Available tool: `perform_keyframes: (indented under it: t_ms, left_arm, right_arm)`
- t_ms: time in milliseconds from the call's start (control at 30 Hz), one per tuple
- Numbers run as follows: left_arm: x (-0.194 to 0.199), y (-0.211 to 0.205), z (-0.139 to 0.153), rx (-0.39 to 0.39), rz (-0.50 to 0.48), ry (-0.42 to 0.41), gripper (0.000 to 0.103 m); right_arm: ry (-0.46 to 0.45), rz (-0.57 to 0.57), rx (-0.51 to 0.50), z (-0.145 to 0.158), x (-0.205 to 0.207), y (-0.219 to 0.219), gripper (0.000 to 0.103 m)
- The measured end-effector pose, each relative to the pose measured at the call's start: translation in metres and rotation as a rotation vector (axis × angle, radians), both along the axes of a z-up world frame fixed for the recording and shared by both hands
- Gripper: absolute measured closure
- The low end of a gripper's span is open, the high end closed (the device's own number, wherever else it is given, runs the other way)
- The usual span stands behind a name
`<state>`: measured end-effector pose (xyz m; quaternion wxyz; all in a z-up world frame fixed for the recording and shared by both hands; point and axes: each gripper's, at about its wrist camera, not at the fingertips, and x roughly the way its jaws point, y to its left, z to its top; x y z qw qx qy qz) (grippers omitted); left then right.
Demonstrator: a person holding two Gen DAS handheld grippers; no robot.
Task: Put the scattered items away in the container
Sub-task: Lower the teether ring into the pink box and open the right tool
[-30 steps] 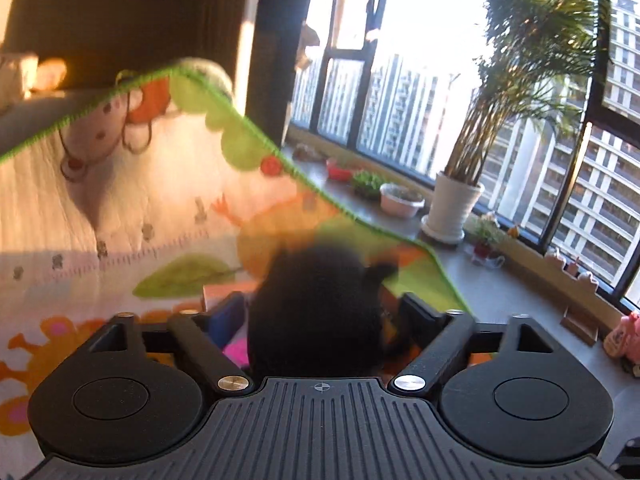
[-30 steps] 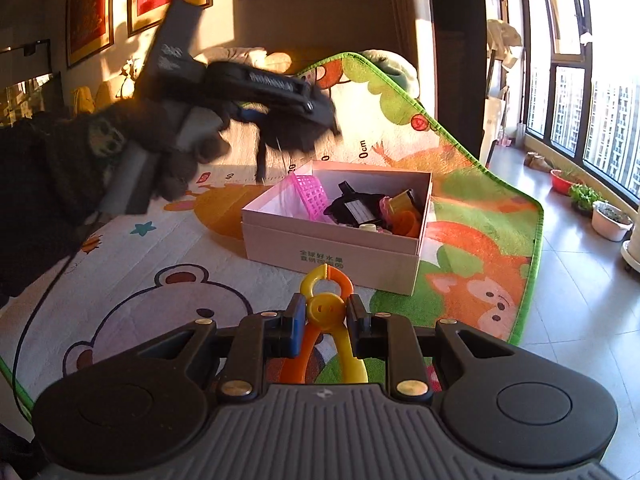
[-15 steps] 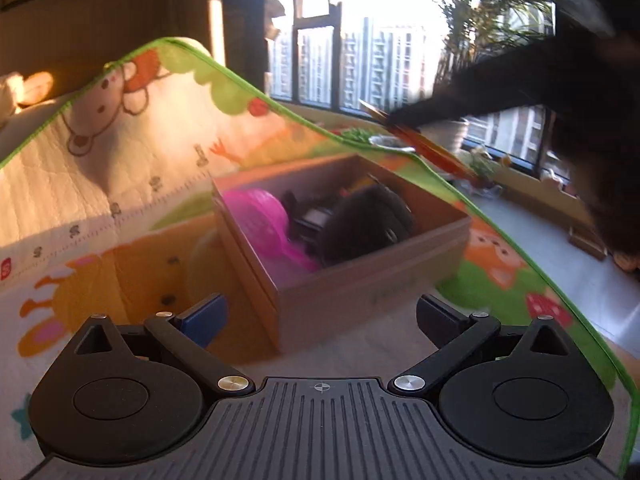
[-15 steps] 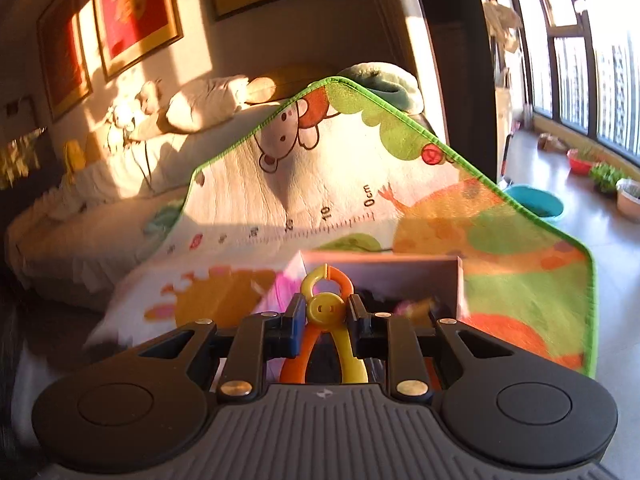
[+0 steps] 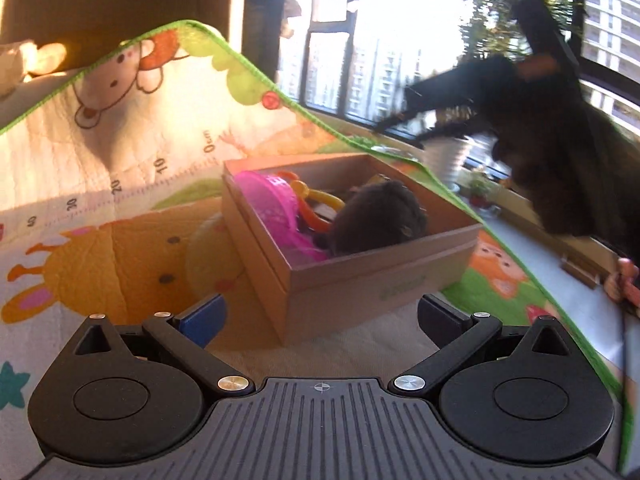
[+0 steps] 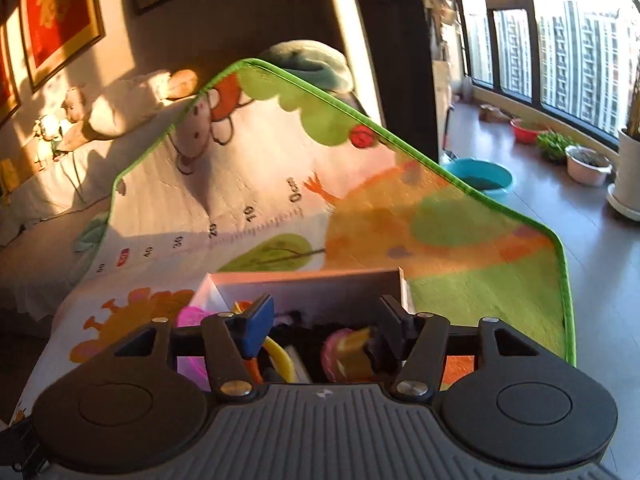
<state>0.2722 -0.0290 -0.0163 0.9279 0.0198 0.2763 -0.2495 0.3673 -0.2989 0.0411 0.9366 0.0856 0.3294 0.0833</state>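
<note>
A cardboard box [image 5: 360, 284] stands on the play mat and holds a pink basket [image 5: 276, 208], an orange and yellow toy [image 5: 316, 204] and a dark round item [image 5: 380, 216]. My left gripper [image 5: 320, 316] is open and empty, close in front of the box. My right gripper [image 6: 324, 324] is open and empty, directly above the box [image 6: 304, 284]. Below it lie the orange and yellow toy [image 6: 276, 354], the pink basket [image 6: 192, 318] and a pink and yellow item [image 6: 348, 350]. The right gripper and gloved hand show blurred in the left wrist view [image 5: 400, 120].
The colourful play mat [image 5: 100, 200] has a green edge; bare floor [image 6: 600, 264] lies to its right. A teal basin [image 6: 480, 176], plant pots [image 6: 588, 164] and windows stand at the right. A sofa with soft toys [image 6: 120, 104] is at the back left.
My right gripper has moved over the box and opened; the orange and yellow toy it held now lies in the box. My left gripper let go of the dark item and drew back.
</note>
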Motion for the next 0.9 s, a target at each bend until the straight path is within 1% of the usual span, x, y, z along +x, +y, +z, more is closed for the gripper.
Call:
perform_keyframes:
  t_ms: [67, 133, 167, 233, 367, 500, 633, 700, 800, 833, 900]
  left_arm:
    - [0.008, -0.005, -0.004, -0.014, 0.002, 0.014, 0.0]
    - [0.014, -0.009, -0.006, -0.046, -0.018, 0.034, 0.0]
    - [0.016, -0.011, -0.006, -0.061, -0.036, 0.039, 0.0]
    - [0.017, -0.014, -0.005, -0.078, -0.069, 0.047, 0.0]
    - [0.015, -0.01, -0.004, -0.061, -0.081, 0.053, 0.0]
    - [0.007, 0.013, 0.0, -0.038, -0.03, 0.05, 0.0]
    - [0.004, 0.043, 0.0, 0.005, 0.057, 0.039, 0.0]
    - [0.003, 0.054, 0.001, 0.005, 0.086, 0.041, 0.0]
    - [-0.004, 0.061, 0.003, 0.008, 0.115, 0.05, 0.0]
    - [-0.009, 0.06, 0.003, 0.027, 0.132, 0.051, 0.0]
    - [-0.023, 0.056, 0.002, 0.08, 0.188, 0.044, 0.0]
  right_arm:
    - [0.061, -0.002, 0.037, -0.015, -0.003, -0.012, 0.043]
    - [0.116, 0.012, 0.083, -0.029, -0.005, -0.019, 0.043]
    - [0.124, 0.016, 0.095, -0.033, -0.007, -0.02, 0.039]
    - [0.111, 0.029, 0.093, -0.036, -0.012, -0.017, 0.036]
    - [0.091, 0.027, 0.087, -0.033, -0.012, -0.003, 0.032]
    - [0.087, 0.081, 0.106, -0.034, -0.006, 0.027, 0.031]
    - [0.076, 0.167, 0.128, -0.036, -0.001, 0.066, 0.03]
    - [0.062, 0.195, 0.11, -0.037, 0.0, 0.083, 0.029]
    - [0.018, 0.208, 0.051, -0.035, -0.007, 0.096, 0.029]
    - [-0.002, 0.198, 0.033, -0.033, -0.013, 0.095, 0.027]
    - [-0.062, 0.16, 0.003, -0.026, -0.036, 0.089, 0.016]
